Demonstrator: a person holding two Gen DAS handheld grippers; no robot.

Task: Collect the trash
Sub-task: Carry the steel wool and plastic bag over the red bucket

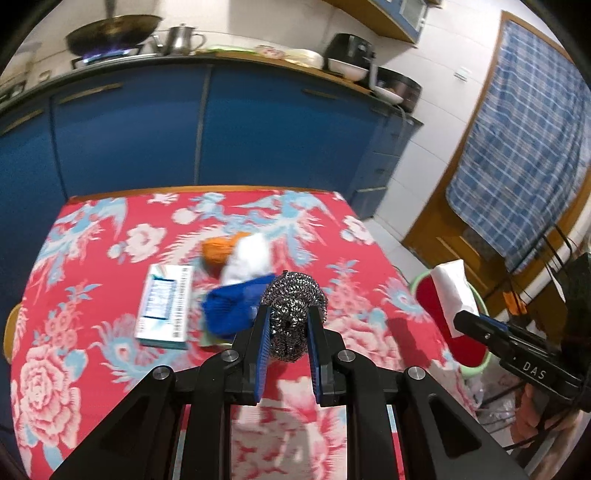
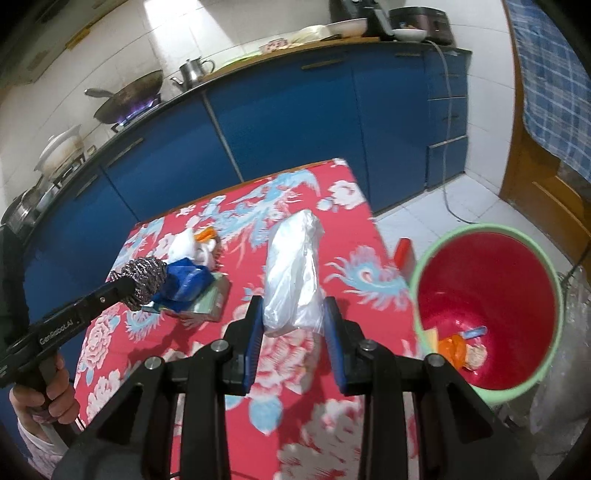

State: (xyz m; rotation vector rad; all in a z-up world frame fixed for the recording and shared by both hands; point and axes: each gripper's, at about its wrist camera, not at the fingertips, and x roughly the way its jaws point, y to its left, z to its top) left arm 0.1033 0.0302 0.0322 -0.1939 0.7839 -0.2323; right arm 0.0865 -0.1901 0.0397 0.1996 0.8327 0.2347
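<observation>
My left gripper is shut on a steel wool scourer and holds it above the red floral table. It also shows in the right wrist view. My right gripper is shut on a clear plastic bag, held above the table near its right edge. The bag shows as white in the left wrist view. A red bin with a green rim stands on the floor right of the table, with some trash at its bottom.
On the table lie a white and blue box, a blue cloth, an orange item and a white wad. Blue cabinets stand behind, with a wok on a lit burner.
</observation>
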